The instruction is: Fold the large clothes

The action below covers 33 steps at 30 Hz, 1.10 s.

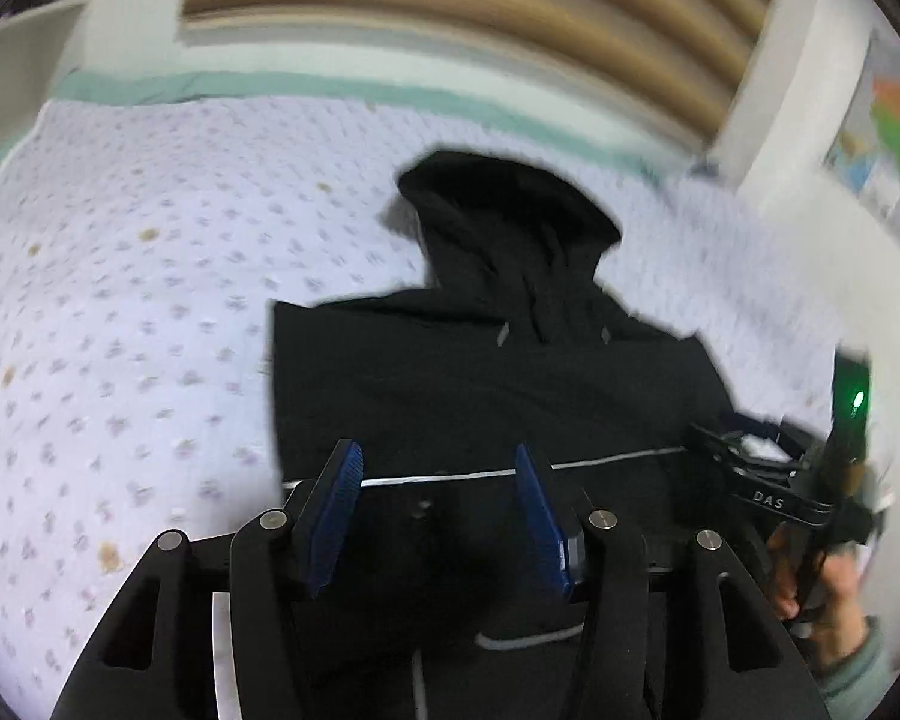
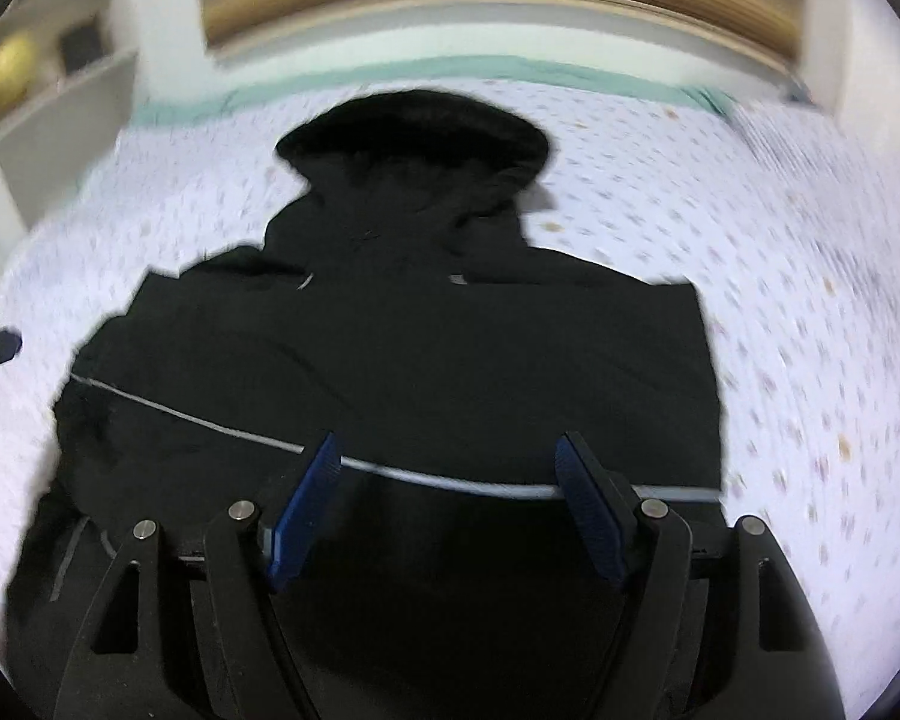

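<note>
A black hooded jacket [image 1: 480,372] lies flat on a bed, hood pointing away, sleeves folded in so the body is a narrow rectangle. A thin white stripe [image 1: 606,461] crosses it near me. My left gripper [image 1: 438,456] is open and empty, hovering over the jacket's near left part. My right gripper [image 2: 447,450] is open and empty over the jacket [image 2: 420,330], its blue pads astride the white stripe [image 2: 450,483]. The right gripper also shows at the right edge of the left wrist view [image 1: 768,480], held by a hand. Both views are motion-blurred.
The bed has a pale lilac flowered cover [image 1: 120,330] with a green edge [image 1: 270,87] at the far side. A wooden slatted headboard [image 1: 480,6] and white walls stand behind. White shelves [image 2: 60,78] are at the far left. A coloured poster [image 1: 888,156] hangs on the right.
</note>
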{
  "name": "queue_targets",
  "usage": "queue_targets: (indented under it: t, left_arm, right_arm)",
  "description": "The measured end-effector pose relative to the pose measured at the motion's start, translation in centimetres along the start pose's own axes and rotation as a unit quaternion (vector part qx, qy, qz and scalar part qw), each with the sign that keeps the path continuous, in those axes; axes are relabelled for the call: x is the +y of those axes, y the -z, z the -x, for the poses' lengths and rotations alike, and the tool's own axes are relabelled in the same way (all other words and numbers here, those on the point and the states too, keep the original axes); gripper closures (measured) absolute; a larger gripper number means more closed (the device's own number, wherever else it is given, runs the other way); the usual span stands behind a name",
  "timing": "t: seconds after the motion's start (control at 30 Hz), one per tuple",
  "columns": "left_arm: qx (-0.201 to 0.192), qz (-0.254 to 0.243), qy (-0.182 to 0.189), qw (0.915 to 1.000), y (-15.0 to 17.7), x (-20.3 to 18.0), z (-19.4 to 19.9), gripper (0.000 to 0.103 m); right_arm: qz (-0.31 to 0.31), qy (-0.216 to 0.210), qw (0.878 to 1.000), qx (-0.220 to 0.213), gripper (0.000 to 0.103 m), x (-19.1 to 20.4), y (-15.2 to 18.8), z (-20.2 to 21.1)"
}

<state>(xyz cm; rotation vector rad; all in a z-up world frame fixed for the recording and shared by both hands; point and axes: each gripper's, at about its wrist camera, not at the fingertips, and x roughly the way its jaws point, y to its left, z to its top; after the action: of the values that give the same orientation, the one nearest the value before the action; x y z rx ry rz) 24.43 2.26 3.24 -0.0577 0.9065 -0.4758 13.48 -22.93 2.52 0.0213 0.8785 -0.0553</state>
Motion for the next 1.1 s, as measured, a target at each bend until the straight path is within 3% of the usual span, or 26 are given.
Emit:
queue_targets:
  t: [0.07,0.13,0.2,0.4,0.47,0.57,0.63,0.73,0.77,0.8,0.83,0.97,1.1]
  left_arm:
    - [0.044,-0.003,-0.011,0.999,0.3,0.0,-4.0,0.049]
    - [0.1,-0.003,-0.051,0.9937,1.5,1.0,-9.0,0.049]
    - [0.085,-0.006,-0.04,0.9955,2.4,2.0,-10.8,0.048]
    - [0.057,-0.024,-0.043,0.9972,2.7,1.4,-10.5,0.048]
    - [0.058,-0.027,-0.036,0.9973,2.6,0.9,-8.9,0.048]
    - [0.034,-0.042,-0.003,0.9985,3.0,0.0,-4.7,0.048]
    - [0.016,-0.053,0.0,0.9985,3.9,-0.3,-2.2,0.048]
    - [0.059,-0.01,0.013,0.9981,4.7,1.0,-3.1,0.048]
    - [0.082,0.009,0.013,0.9965,4.8,1.6,-4.4,0.048]
    - [0.104,0.032,0.019,0.9939,5.1,2.3,-5.8,0.048]
    - [0.118,0.06,0.03,0.9907,5.3,3.1,-7.0,0.048]
    - [0.12,0.057,0.009,0.991,4.8,2.6,-7.5,0.048]
    - [0.086,0.027,0.014,0.9959,5.5,2.4,-7.1,0.047]
  right_arm:
    - [0.004,0.004,1.0,0.027,0.026,1.2,-0.7,-2.2]
    - [0.004,0.003,0.998,0.062,0.026,1.8,-0.9,-4.9]
    - [0.005,0.005,0.995,0.095,0.025,1.8,-0.3,-7.5]
    - [-0.006,-0.019,0.999,0.031,0.02,0.7,1.8,-7.9]
    - [-0.017,-0.039,0.999,0.029,0.02,-0.1,2.0,-7.0]
    - [-0.04,-0.07,0.996,0.026,0.02,-1.7,2.6,-3.7]
    - [-0.03,-0.078,0.997,0.005,0.02,-1.7,3.4,-0.6]
    - [-0.014,-0.045,0.999,0.005,0.02,-3.2,5.0,2.2]
    - [-0.018,-0.038,0.999,0.014,0.025,-3.8,5.6,2.3]
    - [-0.022,-0.03,0.999,0.022,0.038,-4.7,6.2,1.8]
    - [-0.022,-0.027,0.999,0.029,0.043,-5.2,6.7,1.4]
    - [-0.013,-0.026,0.999,0.015,0.046,-5.6,8.0,1.2]
    - [0.003,-0.021,0.999,-0.024,0.043,-5.3,9.5,1.5]
